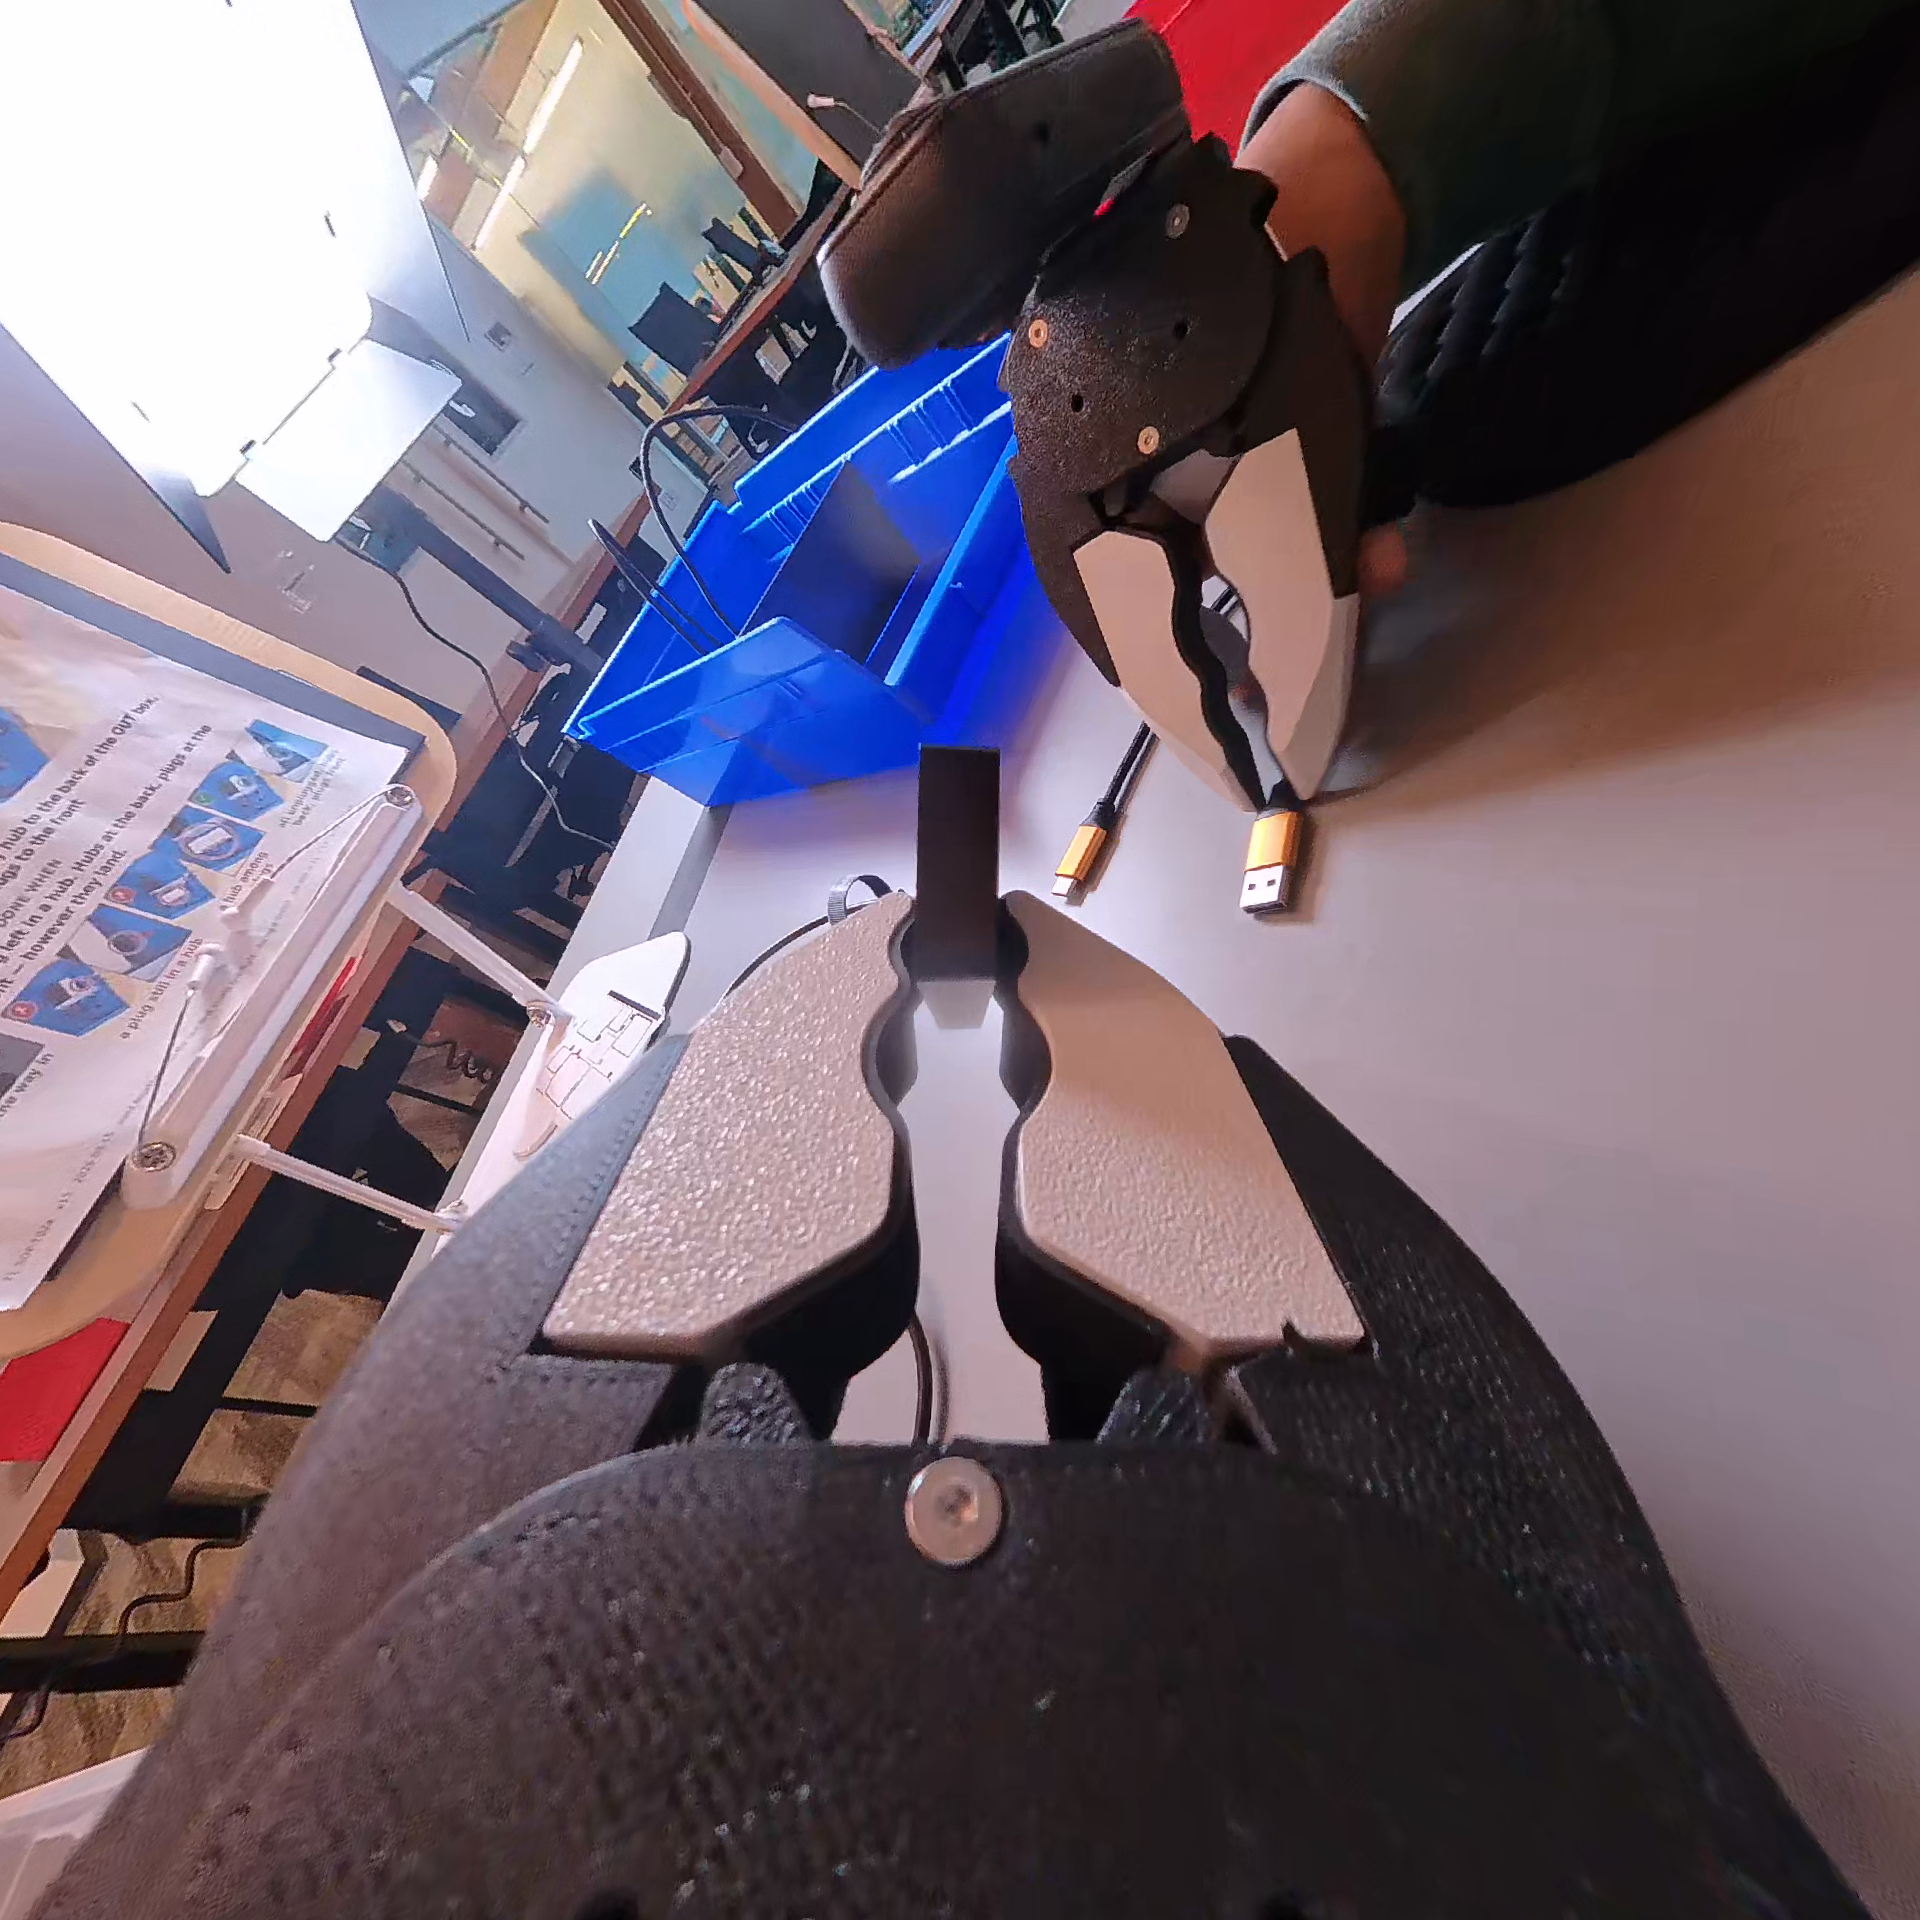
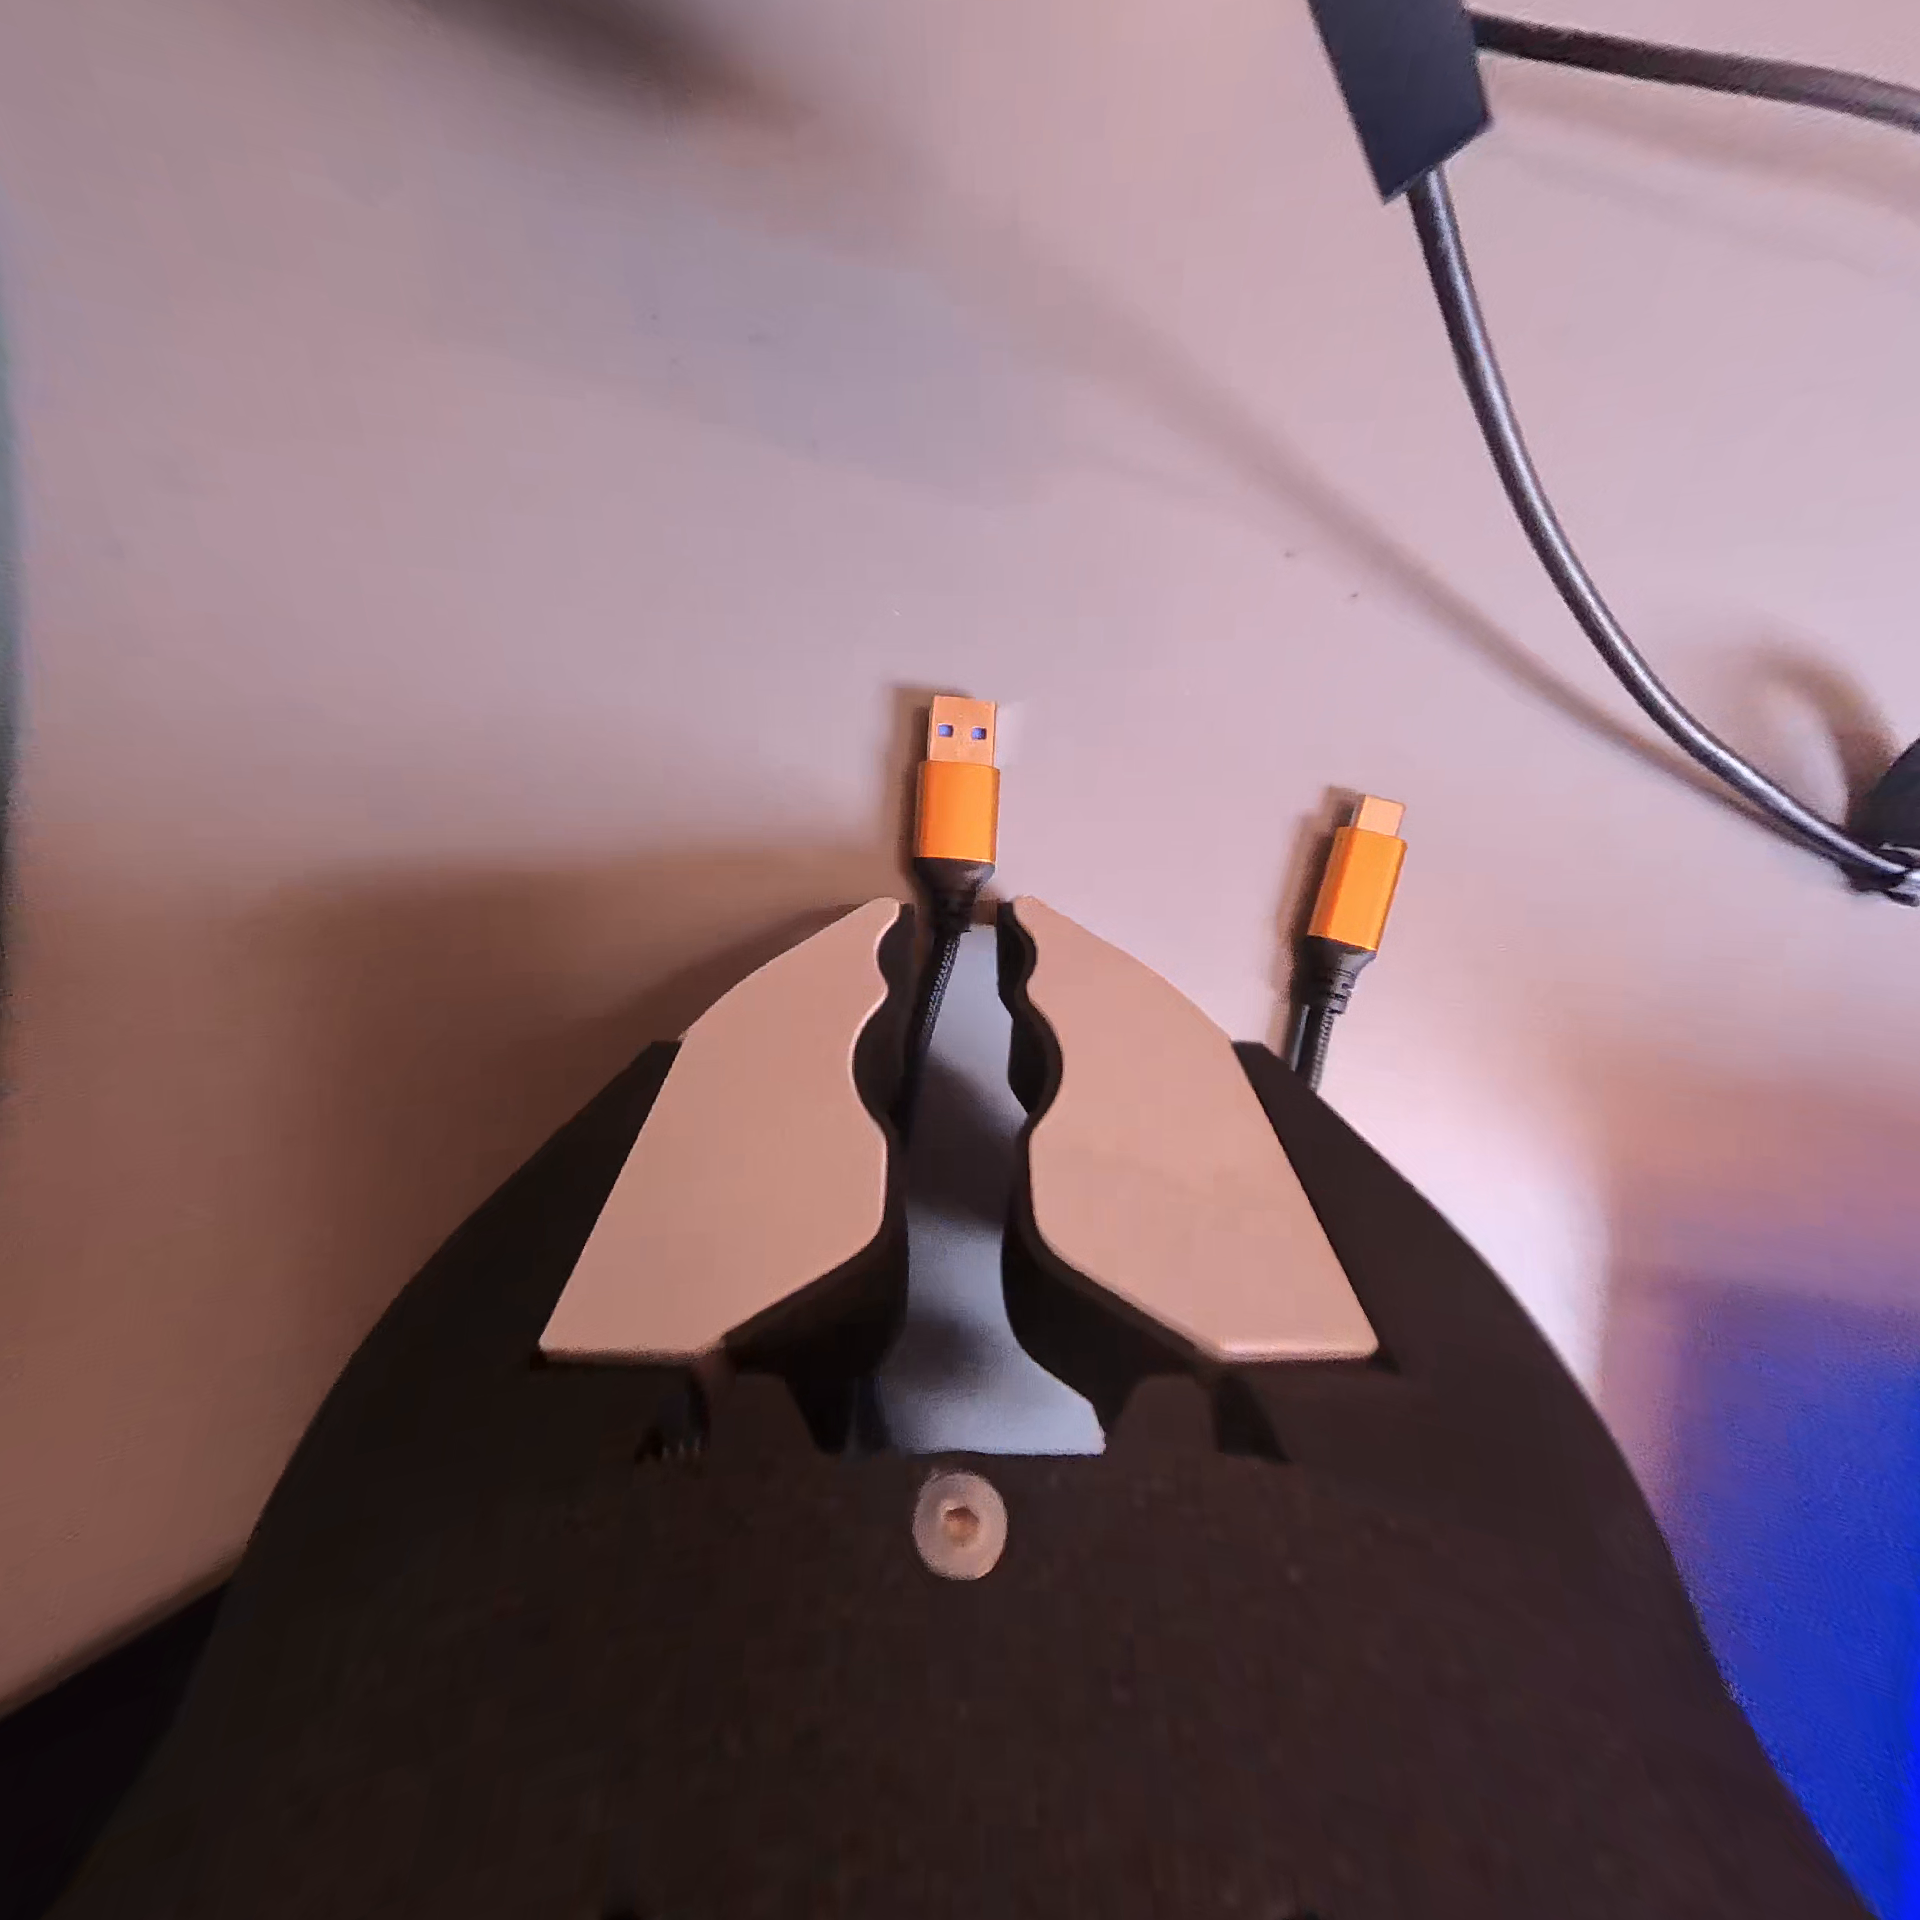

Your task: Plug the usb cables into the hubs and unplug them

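In the left wrist view my left gripper [image 1: 957, 928] is shut on a slim black hub [image 1: 958, 831], which stands up between the fingertips above the grey table [image 1: 1558, 1039]. The hub's thin cable [image 1: 925, 1382] runs back under the gripper. The right gripper [image 1: 1276, 795] points down at the table behind an orange USB-A plug [image 1: 1272, 862]. An orange USB-C plug [image 1: 1081, 862] lies beside it. In the right wrist view my right gripper [image 2: 956, 914] is narrowly open astride the braided cable [image 2: 925, 1018] just behind the USB-A plug [image 2: 957, 800]. The USB-C plug [image 2: 1356, 883] lies to its right. The hub [image 2: 1392, 83] is at the top right.
A blue bin [image 1: 831, 623] stands on the table beyond the hub. An instruction sheet on a white stand [image 1: 156, 883] is off the table's left edge. A white object [image 1: 613, 1018] lies near that edge. A person's hand [image 1: 1340, 239] holds the right gripper. About 15 cm separates my left fingertips from my right. The USB-C plug [image 2: 1356, 883] is about 6 cm from my right fingertips.
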